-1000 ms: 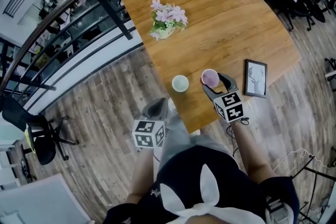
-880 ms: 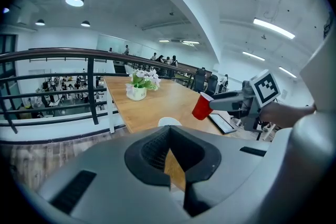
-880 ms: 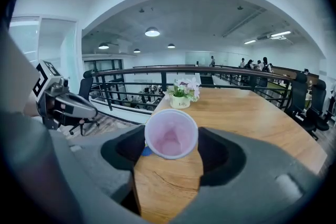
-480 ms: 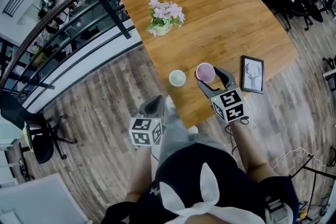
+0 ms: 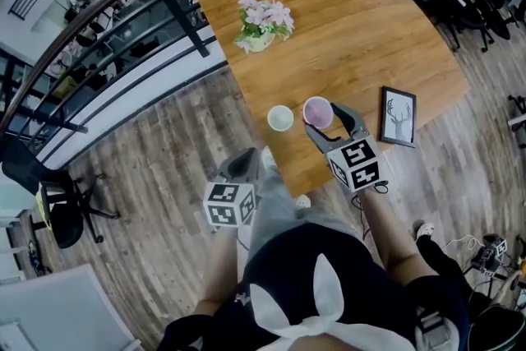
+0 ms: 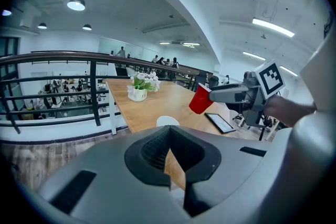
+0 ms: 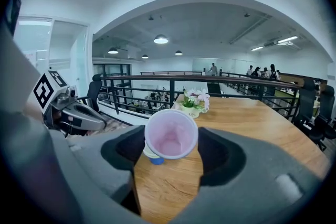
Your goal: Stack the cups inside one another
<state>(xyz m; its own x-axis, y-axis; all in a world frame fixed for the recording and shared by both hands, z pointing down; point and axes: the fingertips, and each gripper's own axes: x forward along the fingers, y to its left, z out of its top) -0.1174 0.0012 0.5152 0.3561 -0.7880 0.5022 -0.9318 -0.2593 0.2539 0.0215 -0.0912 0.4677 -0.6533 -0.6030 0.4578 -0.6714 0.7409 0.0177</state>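
Holding the red cup (image 7: pixel 171 135) between its two jaws, the right gripper (image 5: pixel 329 121) has one pad on each side of the cup. The cup is up in the air above the wooden table (image 5: pixel 362 37) and does not touch it. It leans over a little, so its open mouth faces back toward the gripper's own camera. Inside, it looks pale pink.

Just to the left of the right gripper, and lower down, stands the second cup (image 5: pixel 280 117). It sits upright on the table, near the edge. It is white inside, and a bit of blue shows low on its outside. In the right gripper view it peeks out from under the left side of the red cup. The red cup is not inside it.

The left gripper (image 5: pixel 245 166) is off to the left, past the table edge and over the wood floor (image 5: pixel 156 177). It is well apart from both cups. Its jaws are closed together with nothing in them. Seen from this gripper, the second cup is straight ahead on the table, and the red cup is ahead to the right, higher up.

Far ahead of the right gripper stands a pot of pink flowers (image 5: pixel 261 22). Just to its right, a picture frame (image 5: pixel 399 117) lies flat on the table. A black railing (image 5: pixel 177 16) runs past the far side of the table.
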